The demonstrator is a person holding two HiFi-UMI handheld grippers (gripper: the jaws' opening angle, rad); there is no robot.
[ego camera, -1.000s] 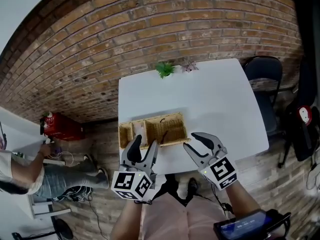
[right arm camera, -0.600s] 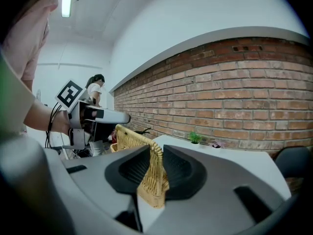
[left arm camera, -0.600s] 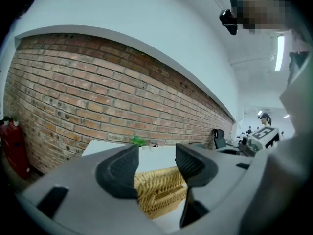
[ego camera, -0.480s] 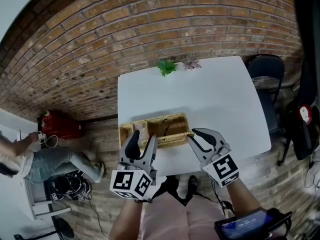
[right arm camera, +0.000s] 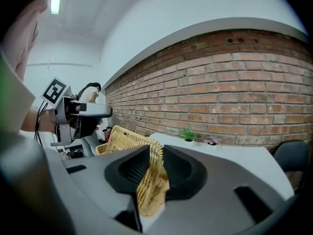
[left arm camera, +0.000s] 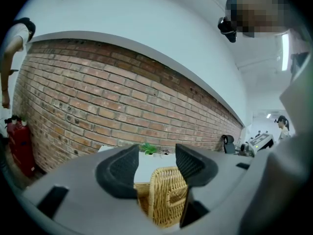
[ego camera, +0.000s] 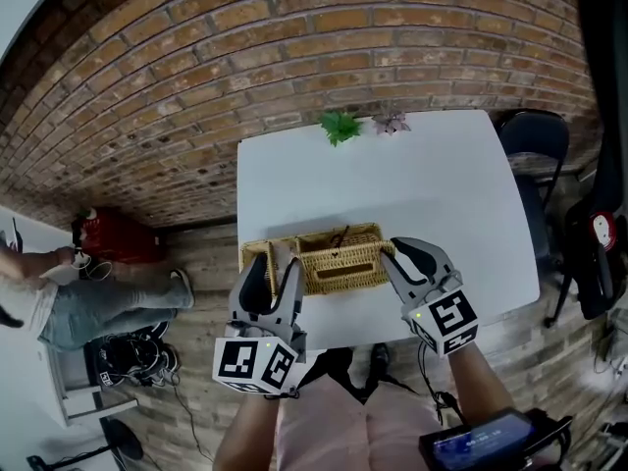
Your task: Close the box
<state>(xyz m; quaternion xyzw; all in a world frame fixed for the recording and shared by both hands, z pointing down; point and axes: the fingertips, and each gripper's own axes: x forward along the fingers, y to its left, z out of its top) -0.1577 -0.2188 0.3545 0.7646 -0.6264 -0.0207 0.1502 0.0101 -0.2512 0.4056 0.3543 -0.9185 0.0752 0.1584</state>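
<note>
Right claw (ego camera: 392, 251): jaws have just been closing, now clamped on the right-end rim of the wicker box (ego camera: 341, 261); a second ago, apart beside it. Left claw (ego camera: 272, 268): jaws apart, box's left end just ahead, untouched. Judgement: grip secured, closing can begin.

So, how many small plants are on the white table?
2. A green plant stands at the far edge of the table, and a pinkish plant is just right of it in the head view. None appears hidden.
</note>
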